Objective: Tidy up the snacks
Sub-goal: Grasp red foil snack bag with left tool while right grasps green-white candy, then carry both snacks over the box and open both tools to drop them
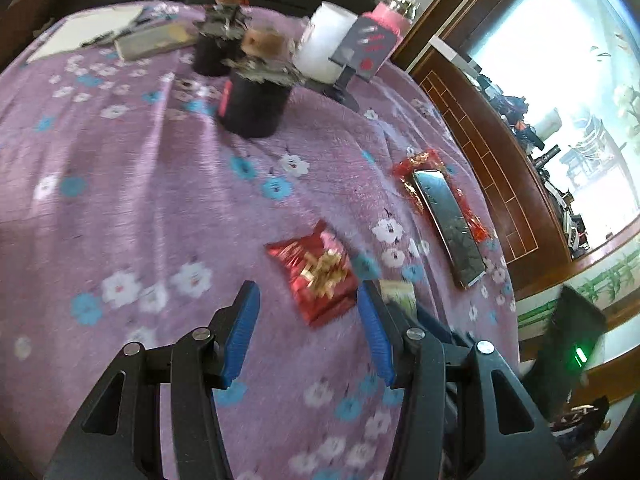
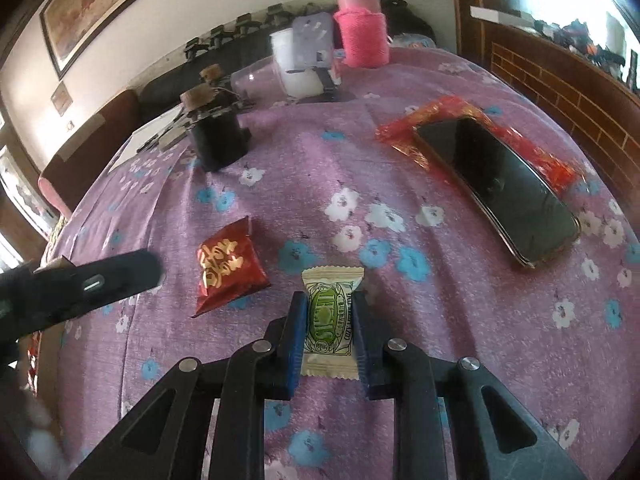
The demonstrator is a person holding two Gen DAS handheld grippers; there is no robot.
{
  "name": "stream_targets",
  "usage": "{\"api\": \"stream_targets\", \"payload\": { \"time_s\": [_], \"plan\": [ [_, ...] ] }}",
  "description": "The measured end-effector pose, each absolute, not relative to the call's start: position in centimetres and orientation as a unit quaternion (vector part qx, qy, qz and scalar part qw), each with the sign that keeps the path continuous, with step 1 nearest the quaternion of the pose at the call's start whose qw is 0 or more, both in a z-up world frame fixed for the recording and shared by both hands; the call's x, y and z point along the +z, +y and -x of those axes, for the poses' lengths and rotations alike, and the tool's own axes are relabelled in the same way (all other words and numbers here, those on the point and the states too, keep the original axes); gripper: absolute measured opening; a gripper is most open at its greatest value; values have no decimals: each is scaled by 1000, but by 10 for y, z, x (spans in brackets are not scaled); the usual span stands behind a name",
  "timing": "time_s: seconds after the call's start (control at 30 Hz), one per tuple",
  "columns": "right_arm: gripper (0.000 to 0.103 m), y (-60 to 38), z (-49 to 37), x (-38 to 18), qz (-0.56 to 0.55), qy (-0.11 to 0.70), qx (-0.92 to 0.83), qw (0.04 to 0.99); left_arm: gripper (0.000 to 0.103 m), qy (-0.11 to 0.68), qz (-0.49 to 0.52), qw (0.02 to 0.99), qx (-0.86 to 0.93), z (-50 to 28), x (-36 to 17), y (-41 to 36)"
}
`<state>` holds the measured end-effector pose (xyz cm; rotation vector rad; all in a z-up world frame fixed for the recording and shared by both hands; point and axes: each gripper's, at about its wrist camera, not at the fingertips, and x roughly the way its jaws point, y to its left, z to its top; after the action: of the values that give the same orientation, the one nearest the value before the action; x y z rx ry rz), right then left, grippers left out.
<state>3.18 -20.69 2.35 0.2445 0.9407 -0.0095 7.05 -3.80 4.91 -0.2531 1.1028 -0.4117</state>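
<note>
- The right claw (image 2: 327, 320) pinches a cream-and-green wrapped candy (image 2: 330, 322) between its blue pads, low over the purple floral-clothed table (image 2: 360, 160).
- The left claw (image 1: 308, 320) hangs spread, a shiny red-and-gold foil snack packet (image 1: 314, 274) just ahead between its fingers.
- Gathering seems under way; next, likely close on that packet squarely.

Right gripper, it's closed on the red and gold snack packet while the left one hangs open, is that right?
Not quite. In the right wrist view the right gripper is closed on the cream and green snack packet; the red and gold snack packet lies loose on the cloth. The left gripper is open.
</note>
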Motion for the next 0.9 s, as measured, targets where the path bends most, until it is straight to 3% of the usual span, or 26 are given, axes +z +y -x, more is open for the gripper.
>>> {"api": "stream_targets", "payload": {
  "time_s": [0.33,0.4,0.57,0.63,0.9],
  "plan": [
    [23,-219,-30,25,-151,462,-8,874,51,533,97,818,-193,-94,23,-74],
    [23,-218,-29,25,-151,462,-9,874,56,526,81,825,-192,-93,24,-81],
    [23,-218,-29,25,-152,462,-10,874,56,510,19,839,-190,-86,24,-97],
    [23,-218,-29,25,-152,462,-11,874,42,502,-12,847,-177,-81,24,-102],
    [23,-219,-27,27,-161,452,-2,877,41,493,8,853,-173,-64,39,-77]
  ]
}}
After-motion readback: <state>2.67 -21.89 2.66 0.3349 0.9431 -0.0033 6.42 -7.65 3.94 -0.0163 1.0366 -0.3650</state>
